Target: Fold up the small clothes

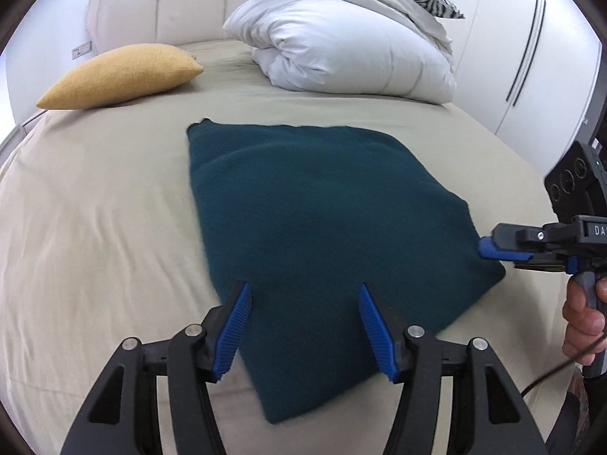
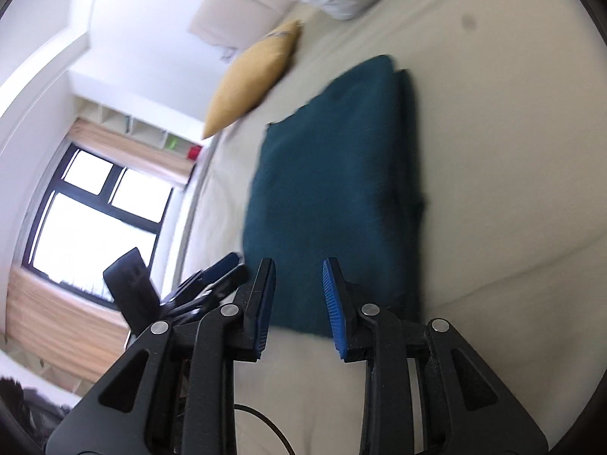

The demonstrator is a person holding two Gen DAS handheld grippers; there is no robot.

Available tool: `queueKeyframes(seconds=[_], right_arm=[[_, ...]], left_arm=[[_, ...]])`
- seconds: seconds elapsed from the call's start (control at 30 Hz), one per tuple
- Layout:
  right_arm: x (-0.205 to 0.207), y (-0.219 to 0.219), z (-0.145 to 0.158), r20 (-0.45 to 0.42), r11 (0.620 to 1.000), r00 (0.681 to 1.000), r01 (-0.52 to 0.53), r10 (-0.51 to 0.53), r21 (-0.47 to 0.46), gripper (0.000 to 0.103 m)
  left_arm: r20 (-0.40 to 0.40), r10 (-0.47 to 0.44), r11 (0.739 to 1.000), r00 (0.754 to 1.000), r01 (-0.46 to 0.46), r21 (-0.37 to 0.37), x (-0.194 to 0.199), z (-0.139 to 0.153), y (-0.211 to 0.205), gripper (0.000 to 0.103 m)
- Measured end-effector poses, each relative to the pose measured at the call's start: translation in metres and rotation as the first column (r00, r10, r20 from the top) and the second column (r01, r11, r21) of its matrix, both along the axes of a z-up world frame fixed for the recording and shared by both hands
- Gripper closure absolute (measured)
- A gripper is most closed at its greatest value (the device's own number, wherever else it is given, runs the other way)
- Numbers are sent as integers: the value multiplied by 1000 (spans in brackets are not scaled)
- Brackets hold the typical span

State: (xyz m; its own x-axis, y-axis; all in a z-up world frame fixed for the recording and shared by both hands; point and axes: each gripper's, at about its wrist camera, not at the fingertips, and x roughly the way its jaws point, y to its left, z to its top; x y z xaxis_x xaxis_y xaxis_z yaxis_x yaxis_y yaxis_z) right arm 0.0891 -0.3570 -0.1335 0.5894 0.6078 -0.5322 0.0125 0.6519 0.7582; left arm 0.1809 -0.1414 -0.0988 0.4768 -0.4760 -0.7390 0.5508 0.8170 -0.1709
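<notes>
The bed (image 1: 95, 208) carries a folded teal garment (image 1: 322, 227) lying flat at its middle. Both tongs, left (image 1: 305, 326) and right (image 2: 297, 303), stand open and empty at its near edges. For a neat next fold, I'd grip matching corners, lift together, and keep edges aligned.

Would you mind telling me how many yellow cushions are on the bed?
1: the yellow cushion lies near the headboard, left of the white duvet and beyond the teal garment. Others may be hidden behind the duvet.
</notes>
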Motion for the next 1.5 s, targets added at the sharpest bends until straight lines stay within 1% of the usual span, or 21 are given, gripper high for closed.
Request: queueKeyframes(seconds=[0.03,0.07,0.1,0.17,0.2,0.33,0.4,0.43,0.5,0.57,0.63,0.8,0.87,0.93,0.97,1.0,1.1,1.13,1.27,1.37,1.5], right_arm=[[2,5,-6,-33,999,999,-9,8,-36,68],[5,6,-16,-75,998,997,-7,3,-63,60],[6,4,-23,-90,999,996,-3,-1,-48,62],[-2,-9,-32,-81,999,996,33,-30,31,70],[-7,-13,-31,-80,998,996,49,-45,48,71],[-29,-24,-14,-45,998,997,67,-67,-12,67],[-37,-33,2,-3,995,995,98,-98,-33,55],[-37,-37,8,18,992,993,118,-117,-45,51],[-33,-48,20,49,985,986,163,-160,-54,39],[-21,-61,24,37,975,977,211,-209,-71,33],[-5,-66,22,19,977,979,205,-205,-62,33],[45,-72,-9,-101,987,982,159,-159,-15,33],[64,-64,-29,-147,988,977,148,-154,-52,36],[80,-61,-28,-136,990,981,129,-135,-58,36],[88,-57,-27,-143,992,982,112,-120,-64,42],[97,-52,-28,-158,993,982,91,-102,-77,52],[110,-40,-34,-206,989,976,44,-72,-138,65],[109,-40,-33,-210,989,975,44,-74,-144,66],[106,-28,-26,-192,974,975,71,-113,-216,76],[96,-7,-5,-157,936,977,84,-145,-342,80],[70,26,31,-90,899,986,88,-139,-429,82]], left_arm=[[-27,-14,1000,1000,14,27,-1,-9,-6,42],[-46,-22,998,999,25,58,-1,-17,-10,41],[-42,-31,997,999,34,70,0,-22,-10,40],[-55,-33,999,998,35,34,2,-21,-3,40],[-75,-32,999,997,33,17,4,-18,1,40],[-104,-20,998,994,14,-54,3,-2,21,40],[-82,-5,994,997,-4,-111,0,9,33,38],[-74,14,989,997,-24,-145,2,15,40,36],[-88,52,980,995,-68,-188,13,17,50,26],[-135,76,976,988,-102,-192,31,12,54,26],[-205,69,965,976,-117,-233,50,4,56,26],[-335,50,950,941,-149,-274,83,-20,48,25],[-388,59,944,920,-177,-277,93,-31,44,25],[-392,47,939,919,-175,-296,96,-33,39,23],[-392,42,941,919,-168,-294,97,-33,35,23],[-395,37,942,918,-164,-294,99,-34,32,23],[-401,35,946,916,-160,-282,108,-36,24,25],[-402,35,946,915,-160,-281,110,-37,23,27],[-418,32,947,908,-161,-278,113,-38,27,46],[-423,26,946,906,-159,-283,105,-33,35,58],[-370,27,959,929,-129,-252,78,-8,50,61]])
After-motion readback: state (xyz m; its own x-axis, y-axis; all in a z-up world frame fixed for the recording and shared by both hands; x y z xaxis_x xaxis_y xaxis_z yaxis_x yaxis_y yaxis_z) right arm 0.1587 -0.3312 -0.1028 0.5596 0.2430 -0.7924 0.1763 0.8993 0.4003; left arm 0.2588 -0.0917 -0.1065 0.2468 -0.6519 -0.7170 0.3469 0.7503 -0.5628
